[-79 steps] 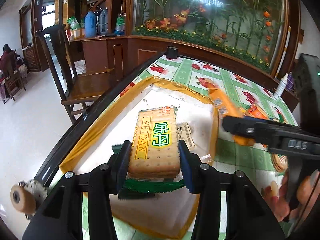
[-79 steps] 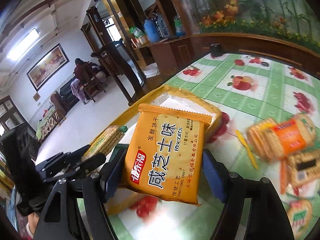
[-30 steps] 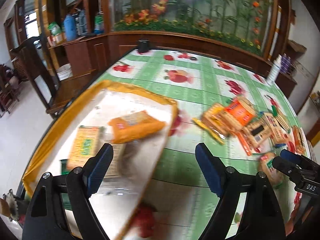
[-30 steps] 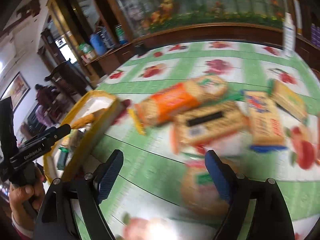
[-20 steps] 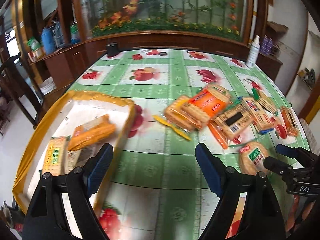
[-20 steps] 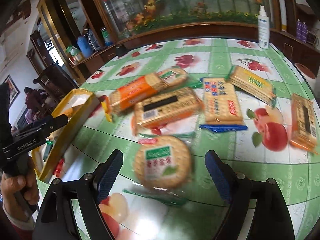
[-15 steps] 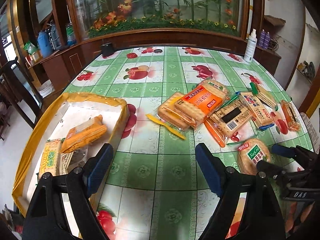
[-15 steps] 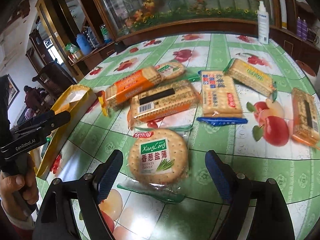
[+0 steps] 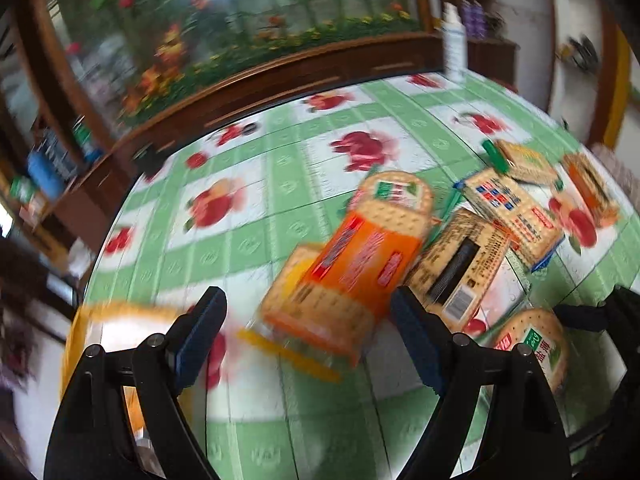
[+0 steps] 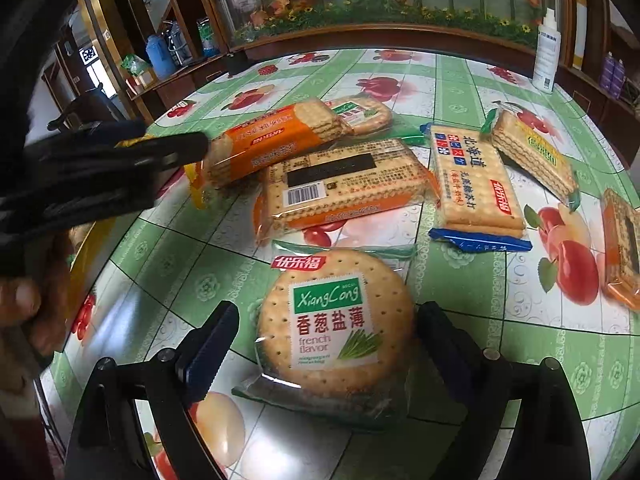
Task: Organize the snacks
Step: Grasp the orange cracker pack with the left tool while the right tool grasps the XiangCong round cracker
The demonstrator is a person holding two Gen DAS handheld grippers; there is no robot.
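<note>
Round cracker pack (image 10: 334, 326) flat on tablecloth (image 10: 460, 80), framed between right gripper (image 10: 324, 344) jaws, just widened, untouched. Judged light, brittle, film slippery: edges to be pinched gently. Left gripper (image 9: 308, 328) spread, empty, over orange pack (image 9: 352, 268).

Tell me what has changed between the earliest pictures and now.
Both claws let go of their packs over the yellow tray and swung right to the loose snacks. The left claw, empty and open, now faces the orange cracker pack. The right claw has just been opening wider and straddles the round XiangCong pack without pressing it. The loose packs on the table lie as before.
</note>
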